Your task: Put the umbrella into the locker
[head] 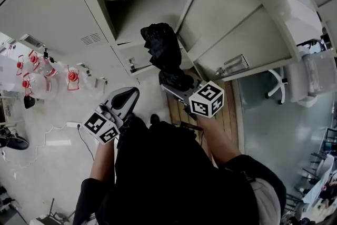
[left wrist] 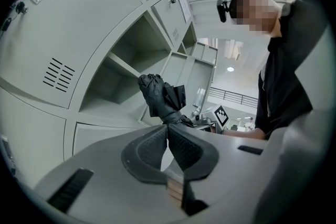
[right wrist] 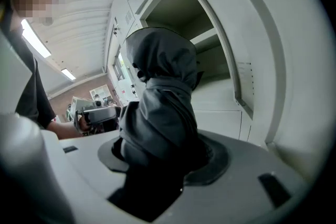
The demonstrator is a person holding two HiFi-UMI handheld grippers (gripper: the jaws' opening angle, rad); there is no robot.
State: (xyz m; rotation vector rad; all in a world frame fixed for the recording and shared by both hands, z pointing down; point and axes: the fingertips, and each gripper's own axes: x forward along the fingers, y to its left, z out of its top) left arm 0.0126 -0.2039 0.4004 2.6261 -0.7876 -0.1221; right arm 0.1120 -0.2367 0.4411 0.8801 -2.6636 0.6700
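the right hand-held gripper point(head: 176, 80) pinches the folded black umbrella point(head: 160, 47) near its lower end. the bundle stands up out of the jaws, just in front of the open locker compartment point(head: 142, 13) and not yet inside it. the locker door point(head: 231, 13) is swung out to the right. the left hand-held gripper point(head: 129, 96) is held beside it, its jaw tips pressed together on nothing.

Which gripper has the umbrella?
The right gripper, closed on the black umbrella. The left gripper is shut and empty.
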